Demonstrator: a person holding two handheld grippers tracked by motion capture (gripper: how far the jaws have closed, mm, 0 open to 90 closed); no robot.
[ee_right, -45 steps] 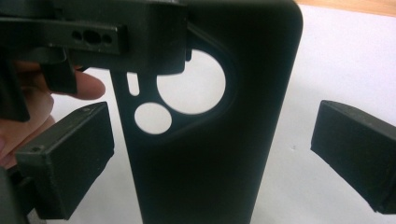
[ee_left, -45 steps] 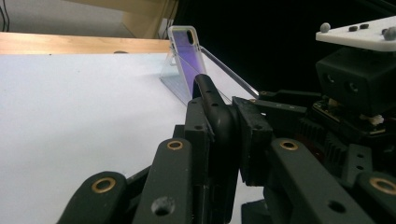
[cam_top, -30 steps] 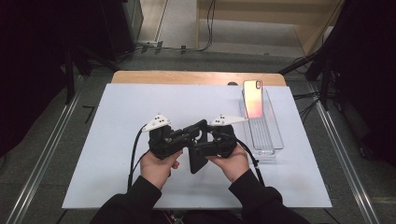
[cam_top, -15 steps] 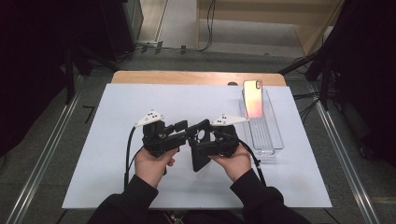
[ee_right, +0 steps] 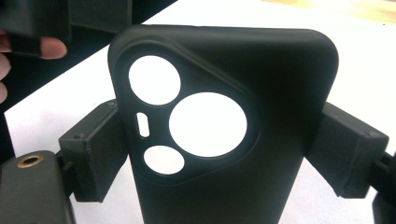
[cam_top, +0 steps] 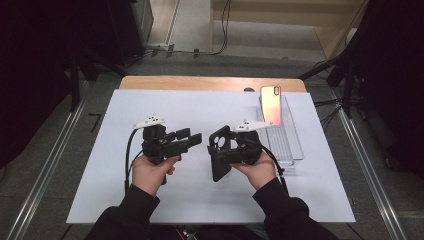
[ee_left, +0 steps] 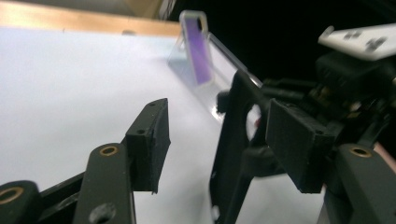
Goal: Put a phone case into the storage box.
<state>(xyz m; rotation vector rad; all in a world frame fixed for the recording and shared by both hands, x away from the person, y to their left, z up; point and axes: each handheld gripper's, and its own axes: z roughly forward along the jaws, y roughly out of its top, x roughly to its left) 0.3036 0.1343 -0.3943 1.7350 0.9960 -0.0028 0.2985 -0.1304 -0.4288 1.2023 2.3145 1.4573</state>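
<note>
Here a black phone case [cam_top: 220, 152] is gripped upright across its width by the right gripper [cam_top: 226, 156], above the tabletop [cam_top: 200, 107], while the left gripper [cam_top: 187, 140], fingers just opened and empty, is held just beside it.

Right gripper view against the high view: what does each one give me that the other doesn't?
Right gripper view alone: the black phone case close up, its round camera cut-outs, and pads pressing both its edges. High view alone: the left gripper, jaws apart with nothing between them after just opening, the pink-screened phone leaning in the clear plastic tray, and both forearms. Shared: the case in the right gripper over the white table.
</note>
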